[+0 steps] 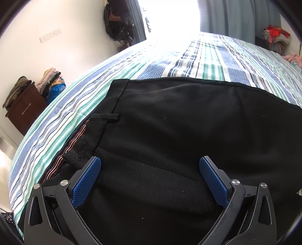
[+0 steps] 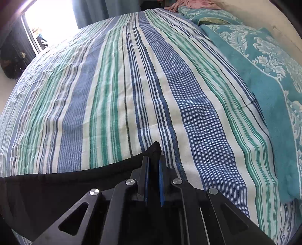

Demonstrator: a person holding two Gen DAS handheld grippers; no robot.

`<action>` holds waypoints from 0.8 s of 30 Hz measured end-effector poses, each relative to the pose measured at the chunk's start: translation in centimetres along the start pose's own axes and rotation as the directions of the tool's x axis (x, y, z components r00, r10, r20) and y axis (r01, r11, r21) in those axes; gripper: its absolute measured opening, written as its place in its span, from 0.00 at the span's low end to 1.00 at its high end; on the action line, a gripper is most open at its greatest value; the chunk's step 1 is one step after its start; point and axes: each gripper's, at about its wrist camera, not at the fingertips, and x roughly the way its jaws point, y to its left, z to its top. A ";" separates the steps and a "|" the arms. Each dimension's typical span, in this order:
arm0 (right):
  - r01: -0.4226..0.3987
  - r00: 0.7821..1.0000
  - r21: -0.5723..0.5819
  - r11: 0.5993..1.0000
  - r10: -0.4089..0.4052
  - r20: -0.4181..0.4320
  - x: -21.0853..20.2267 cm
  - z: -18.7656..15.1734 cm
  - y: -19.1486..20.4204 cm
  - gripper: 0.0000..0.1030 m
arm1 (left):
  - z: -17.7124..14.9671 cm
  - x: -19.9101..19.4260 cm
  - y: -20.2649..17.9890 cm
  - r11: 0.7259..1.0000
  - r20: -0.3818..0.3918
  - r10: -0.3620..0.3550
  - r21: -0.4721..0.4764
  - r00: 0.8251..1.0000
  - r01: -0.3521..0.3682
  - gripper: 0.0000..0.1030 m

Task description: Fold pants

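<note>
Bedroom, daylight blown out at the far window (image 1: 169, 17). Striped bedspread (image 2: 117, 90) in blue, green and white covers the bed; teal patterned blanket (image 2: 264, 62) along its right side in the right wrist view.

Black pants (image 1: 179, 122) lie on the bedspread, filling the near half of the left wrist view. Waistband end to the left, 1 belt loop (image 1: 105, 117) visible, orange-striped lining showing at the waistband edge.

Left gripper (image 1: 150, 164): blue pads wide apart, hovering above the black fabric, nothing pinched between them.

Right gripper (image 2: 153, 164): the 2 blue pads drawn close together, clamped on a corner of the pants, with a small peak of black cloth sticking out past the fingertips. The pants edge trails away left from that grip across the stripes.

Background, left wrist view: brown cabinet (image 1: 24, 113) at left with clothes piled on top.
</note>
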 end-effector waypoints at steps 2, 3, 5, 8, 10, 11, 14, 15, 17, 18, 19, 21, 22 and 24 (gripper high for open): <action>-0.032 0.995 -0.027 0.999 0.034 0.089 -3.6 -1.3 1.2 0.07 | 0.0 0.1 -0.1 1.000 -0.002 0.002 0.001 1.000 -0.002 0.99; -0.064 0.988 -0.046 0.997 0.070 0.136 -5.9 -2.4 1.7 0.06 | 0.1 0.1 -0.1 1.000 -0.003 0.003 0.002 1.000 -0.003 0.99; -0.106 0.967 -0.095 0.990 0.125 0.222 -11.3 -5.5 2.8 0.06 | 0.1 0.1 -0.1 1.000 -0.005 0.005 0.004 1.000 -0.005 0.99; -0.125 0.930 -0.136 0.983 0.164 0.330 -19.1 -13.3 3.9 0.06 | 0.2 0.0 -0.2 1.000 -0.009 0.010 0.008 1.000 -0.010 0.99; -0.139 0.917 -0.100 0.985 0.166 0.362 -22.7 -19.7 3.5 0.06 | 0.3 0.0 -0.3 1.000 -0.013 0.014 0.012 1.000 -0.014 0.99; -0.140 0.919 -0.056 0.989 0.150 0.364 -23.8 -22.9 2.8 0.06 | 0.3 0.1 -0.3 1.000 -0.015 0.016 0.014 1.000 -0.016 0.99; -0.062 0.964 0.138 0.989 0.024 0.263 -23.5 -31.3 0.0 0.06 | 0.5 0.0 -0.5 0.999 -0.024 0.032 0.023 0.999 -0.031 0.99; 0.010 0.980 0.207 0.978 -0.051 0.193 -22.8 -33.4 -0.7 0.07 | 0.5 -0.1 -0.6 0.999 -0.026 0.041 0.028 0.999 -0.040 0.99; 0.128 0.983 0.307 0.943 -0.162 0.088 -22.2 -36.7 -2.2 0.17 | 0.7 -0.3 -0.8 0.997 -0.037 0.062 0.039 0.997 -0.061 0.99; 0.146 0.982 0.372 0.917 -0.180 0.060 -22.5 -37.7 -3.1 0.29 | 0.9 -0.4 -0.8 0.997 -0.049 0.073 0.043 0.996 -0.071 1.00; 0.129 0.979 0.433 0.892 -0.183 0.087 -23.7 -38.6 -3.6 0.35 | 1.1 -0.8 -0.7 0.996 -0.065 0.080 0.047 0.995 -0.077 1.00; 0.033 0.960 0.510 0.859 -0.169 0.223 -26.9 -40.1 -4.2 0.56 | 1.4 -2.1 -0.4 0.999 -0.099 0.038 0.040 0.994 -0.035 0.99; 0.005 0.945 0.518 0.855 -0.173 0.276 -28.2 -40.8 -3.7 0.68 | 1.3 -3.2 -0.3 0.999 -0.098 -0.018 0.025 0.995 0.021 0.99; -0.074 0.922 0.484 0.872 -0.126 0.366 -29.8 -41.2 -1.8 0.73 | 0.6 -5.7 -0.5 0.991 -0.067 -0.127 0.019 0.990 0.129 0.99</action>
